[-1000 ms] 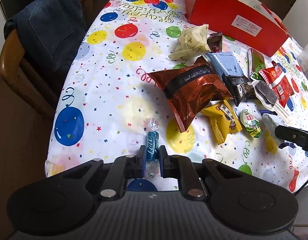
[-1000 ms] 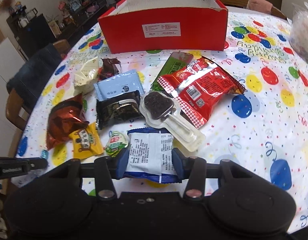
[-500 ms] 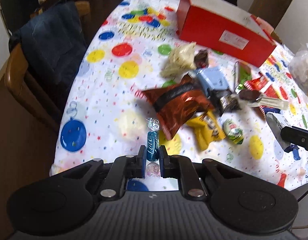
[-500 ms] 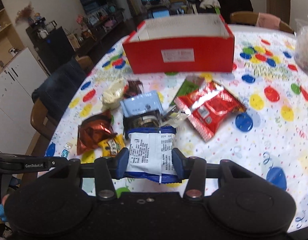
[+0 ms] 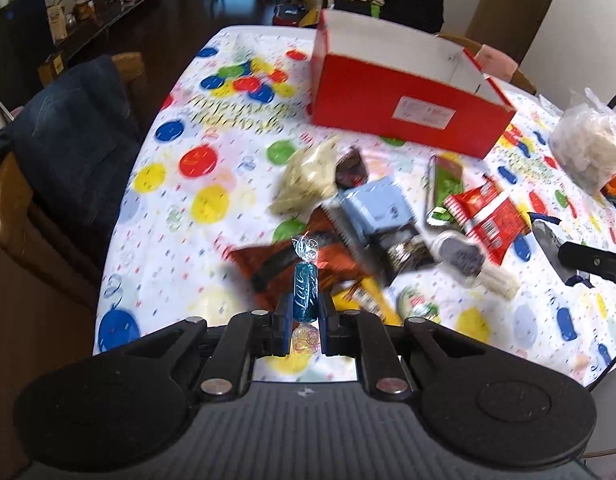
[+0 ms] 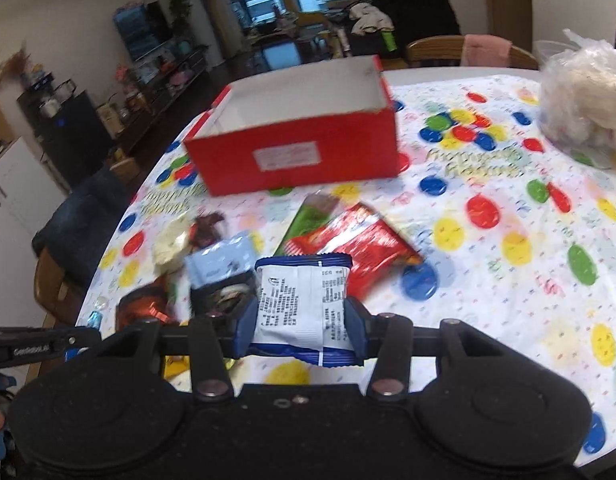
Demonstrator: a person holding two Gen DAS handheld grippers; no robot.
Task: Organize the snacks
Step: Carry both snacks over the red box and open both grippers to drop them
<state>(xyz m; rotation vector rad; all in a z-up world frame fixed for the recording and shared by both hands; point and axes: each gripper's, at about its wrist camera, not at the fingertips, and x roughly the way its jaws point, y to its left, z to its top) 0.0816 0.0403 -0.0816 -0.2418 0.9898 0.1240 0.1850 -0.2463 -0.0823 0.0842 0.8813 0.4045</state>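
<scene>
Both grippers have something clamped. On my left gripper (image 5: 306,316) the jaws are pressed together on a small teal twist-wrapped candy (image 5: 306,294) that stands upright between the pads, clear crinkled end on top; I read cursive white script on it, perhaps "Lave", not clearly. On my right gripper (image 6: 302,330) the jaws hold a white snack packet with blue crimped edges (image 6: 302,308) by its sides, its back panel of fine black print facing me, too small to read.

Just beyond the tools, the remaining snacks lie loose on the balloon-print plastic tablecloth (image 6: 507,280): a copper-red foil bag (image 5: 276,268), a pale blue pouch (image 5: 377,210), a shiny red packet (image 6: 363,248). Yellow lettering printed on the cloth is blurred. Farther off sits the open red cardboard box with white inside (image 6: 296,152), a white label on its near wall, unreadable. From the right wrist view, "GenRobot.AI" shows on the left gripper's arm.
</scene>
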